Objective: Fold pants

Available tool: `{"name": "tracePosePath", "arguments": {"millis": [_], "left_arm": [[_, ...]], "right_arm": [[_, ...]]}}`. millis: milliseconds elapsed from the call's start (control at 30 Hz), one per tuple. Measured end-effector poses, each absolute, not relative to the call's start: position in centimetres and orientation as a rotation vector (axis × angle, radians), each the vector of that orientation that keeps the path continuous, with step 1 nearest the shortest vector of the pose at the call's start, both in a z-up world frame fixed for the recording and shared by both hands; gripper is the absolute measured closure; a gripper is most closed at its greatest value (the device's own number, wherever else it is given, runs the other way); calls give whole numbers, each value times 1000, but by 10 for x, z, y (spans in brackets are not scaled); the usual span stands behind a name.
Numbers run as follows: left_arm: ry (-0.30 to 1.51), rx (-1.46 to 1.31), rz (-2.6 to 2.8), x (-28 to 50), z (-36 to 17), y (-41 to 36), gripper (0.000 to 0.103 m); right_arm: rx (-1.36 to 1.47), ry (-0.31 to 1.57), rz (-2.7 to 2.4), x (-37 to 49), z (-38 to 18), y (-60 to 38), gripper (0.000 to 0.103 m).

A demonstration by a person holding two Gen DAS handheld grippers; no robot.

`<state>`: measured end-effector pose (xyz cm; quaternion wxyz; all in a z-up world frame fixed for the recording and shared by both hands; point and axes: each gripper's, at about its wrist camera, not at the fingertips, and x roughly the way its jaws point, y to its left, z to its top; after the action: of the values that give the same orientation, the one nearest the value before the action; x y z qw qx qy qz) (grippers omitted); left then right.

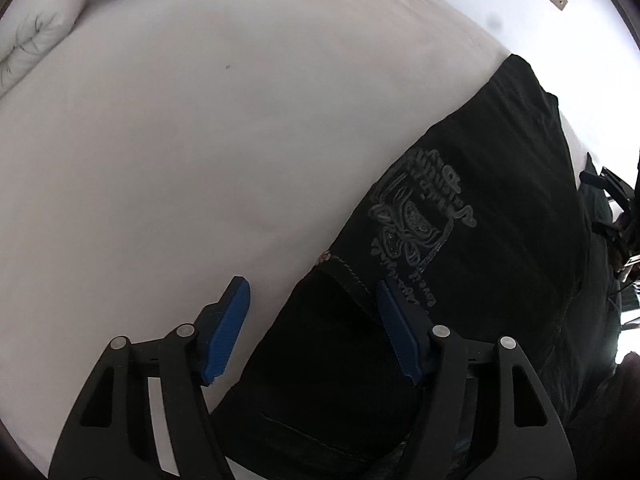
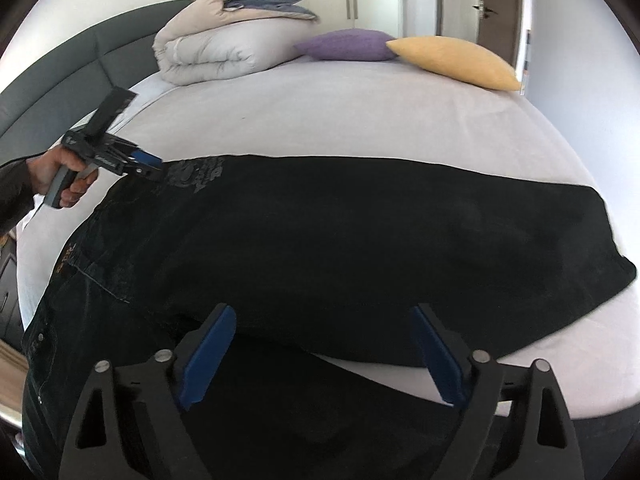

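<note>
Pale bed with grey headboard, rolled duvet, then purple cushion and yellow cushion along the far side, well apart from the work. Black pants lie flat across the near half of the bed, lengthwise, hem end to the right, grey print near the waist end. Left gripper has fingers spread wide over the pants' edge, right gripper likewise released above the near edge, neither grasping anything.
</note>
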<state>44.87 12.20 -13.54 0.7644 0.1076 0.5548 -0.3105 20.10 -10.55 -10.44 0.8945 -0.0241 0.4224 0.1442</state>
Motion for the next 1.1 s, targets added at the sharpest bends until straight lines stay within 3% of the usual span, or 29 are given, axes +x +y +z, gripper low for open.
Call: {"name": "tracePosePath", "arguments": {"millis": [67, 133, 333, 700, 1100], "left_arm": [[1210, 220, -670, 452, -139, 122, 48], [1213, 226, -658, 455, -144, 120, 73], [1159, 297, -617, 442, -146, 109, 98], [872, 326, -545, 375, -124, 89, 100], [679, 383, -477, 328, -89, 89, 101]], "right_arm": [[-68, 875, 325, 204, -104, -99, 20], [-83, 872, 348, 204, -103, -94, 24], [-119, 844, 408, 216, -94, -78, 29], [-304, 736, 493, 272, -63, -31, 31], [-617, 813, 642, 359, -78, 33, 30]]}}
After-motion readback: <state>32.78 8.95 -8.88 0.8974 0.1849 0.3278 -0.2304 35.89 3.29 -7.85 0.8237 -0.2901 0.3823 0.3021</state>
